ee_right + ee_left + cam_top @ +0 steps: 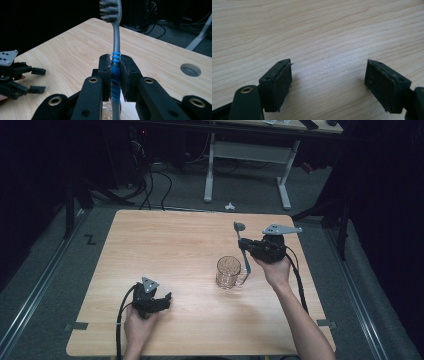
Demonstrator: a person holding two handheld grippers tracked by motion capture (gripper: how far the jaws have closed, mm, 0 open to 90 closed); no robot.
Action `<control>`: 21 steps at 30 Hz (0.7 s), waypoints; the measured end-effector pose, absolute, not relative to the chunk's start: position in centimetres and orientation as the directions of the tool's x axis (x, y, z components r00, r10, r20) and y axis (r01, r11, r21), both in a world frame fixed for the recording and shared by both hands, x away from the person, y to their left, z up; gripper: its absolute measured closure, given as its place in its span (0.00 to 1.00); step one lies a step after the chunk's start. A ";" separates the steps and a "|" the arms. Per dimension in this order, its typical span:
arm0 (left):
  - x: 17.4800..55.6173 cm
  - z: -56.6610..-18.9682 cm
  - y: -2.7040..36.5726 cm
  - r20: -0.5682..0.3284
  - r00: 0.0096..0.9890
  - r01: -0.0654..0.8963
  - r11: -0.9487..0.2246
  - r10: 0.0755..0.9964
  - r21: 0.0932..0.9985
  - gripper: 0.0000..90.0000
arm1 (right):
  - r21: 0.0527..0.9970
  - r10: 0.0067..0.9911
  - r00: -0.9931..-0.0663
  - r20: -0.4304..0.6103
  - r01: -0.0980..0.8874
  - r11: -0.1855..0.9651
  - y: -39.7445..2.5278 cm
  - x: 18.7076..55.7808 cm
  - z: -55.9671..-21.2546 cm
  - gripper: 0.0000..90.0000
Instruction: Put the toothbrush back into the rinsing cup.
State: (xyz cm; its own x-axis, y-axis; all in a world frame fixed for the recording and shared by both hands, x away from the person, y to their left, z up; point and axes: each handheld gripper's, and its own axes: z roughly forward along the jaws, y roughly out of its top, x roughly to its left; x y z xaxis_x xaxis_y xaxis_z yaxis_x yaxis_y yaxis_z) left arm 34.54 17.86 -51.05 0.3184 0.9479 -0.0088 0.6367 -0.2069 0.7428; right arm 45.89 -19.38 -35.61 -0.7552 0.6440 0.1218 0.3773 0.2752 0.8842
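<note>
1. You hold the toothbrush (115, 45) upright in the right claw (115, 77), jaws clamped on its blue grip, bristles up.
2. Keep it vertical and centre its lower end over the glass mug (230, 272) before lowering.
3. The mug stands on the surface (165, 245) just left of that claw, handle toward it.
4. Your left claw (328, 80) rests wide open and empty, near left.
</note>
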 end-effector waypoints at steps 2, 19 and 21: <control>34.5 -51.0 17.9 -0.009 0.319 0.637 -0.207 0.948 0.743 0.25 | 0.884 0.643 -0.756 0.124 0.378 0.275 -19.1 46.0 -35.6 0.89; 34.5 -51.1 17.9 -0.009 0.318 0.636 -0.207 0.948 0.743 0.25 | 0.883 0.641 -0.759 0.114 0.374 0.285 -18.3 46.7 -35.9 0.89; 34.5 -51.0 17.9 -0.009 0.318 0.637 -0.207 0.948 0.743 0.25 | 0.881 0.643 -0.757 0.117 0.378 0.284 -18.3 46.8 -36.1 0.89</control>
